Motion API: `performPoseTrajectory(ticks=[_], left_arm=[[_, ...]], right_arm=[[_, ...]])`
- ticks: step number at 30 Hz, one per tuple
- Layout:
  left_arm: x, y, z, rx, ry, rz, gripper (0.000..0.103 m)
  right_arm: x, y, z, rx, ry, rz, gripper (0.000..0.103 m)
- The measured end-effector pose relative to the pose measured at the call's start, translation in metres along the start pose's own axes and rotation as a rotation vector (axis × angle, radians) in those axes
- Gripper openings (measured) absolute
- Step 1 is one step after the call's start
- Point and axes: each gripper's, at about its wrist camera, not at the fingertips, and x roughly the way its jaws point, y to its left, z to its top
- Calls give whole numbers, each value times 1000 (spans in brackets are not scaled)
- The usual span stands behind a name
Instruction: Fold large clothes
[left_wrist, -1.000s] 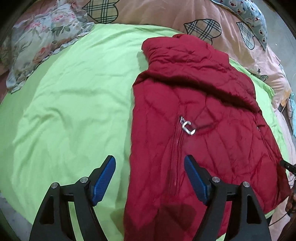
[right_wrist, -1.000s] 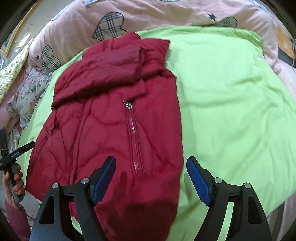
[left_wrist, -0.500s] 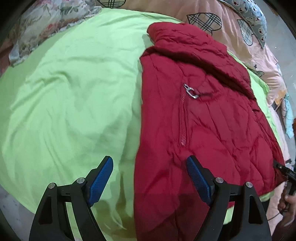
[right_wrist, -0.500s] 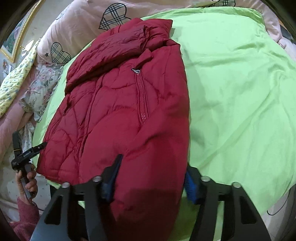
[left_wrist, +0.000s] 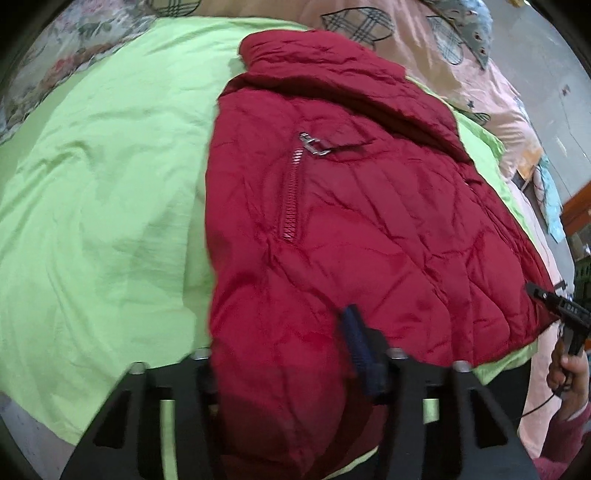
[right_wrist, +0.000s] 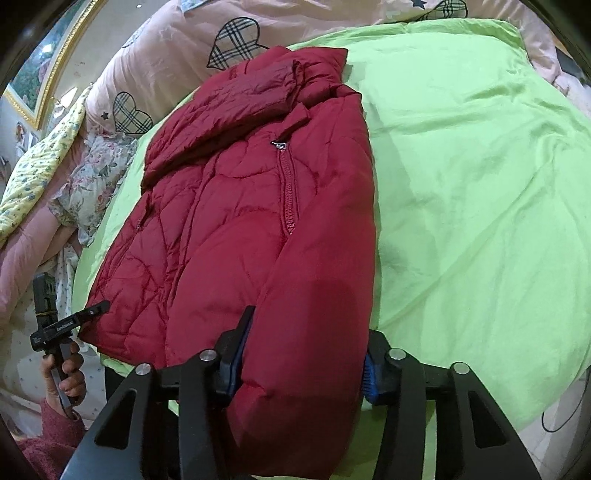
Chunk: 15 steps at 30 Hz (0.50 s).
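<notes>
A red quilted jacket (left_wrist: 351, 221) lies zipped on the lime-green sheet (left_wrist: 103, 184) of a bed, its collar toward the pink heart-print quilt (right_wrist: 177, 62). Both tongs grip the hem end of the jacket nearest the cameras: the left tongs (left_wrist: 284, 354) are clamped on bunched red padding, and the right tongs (right_wrist: 303, 354) likewise squeeze a thick fold of it between blue pads (right_wrist: 369, 380). Its zipper pull (left_wrist: 314, 144) lies below the collar.

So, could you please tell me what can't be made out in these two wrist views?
- Left wrist view: the left claw is blurred, and the red jacket covers one finger.
- Right wrist view: the jacket's hem bulges over the right claw, hiding its pads.
- Both views: the frame's bottom edge cuts off the jacket's lower hem.
</notes>
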Motion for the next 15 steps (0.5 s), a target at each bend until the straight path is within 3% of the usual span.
performPoseTrajectory(ticks=[3, 5, 15], left_arm=[[-7, -4, -1, 22, -27, 4, 25], [-12, -4, -3, 23, -37, -2, 20], [-48, -4, -4, 48, -91, -33, 15]], right_arm=[[-4, 1, -2, 1, -13, 32, 33], [-7, 2, -3, 1, -21, 52, 29], [-34, -7, -4, 3, -74, 229, 24]])
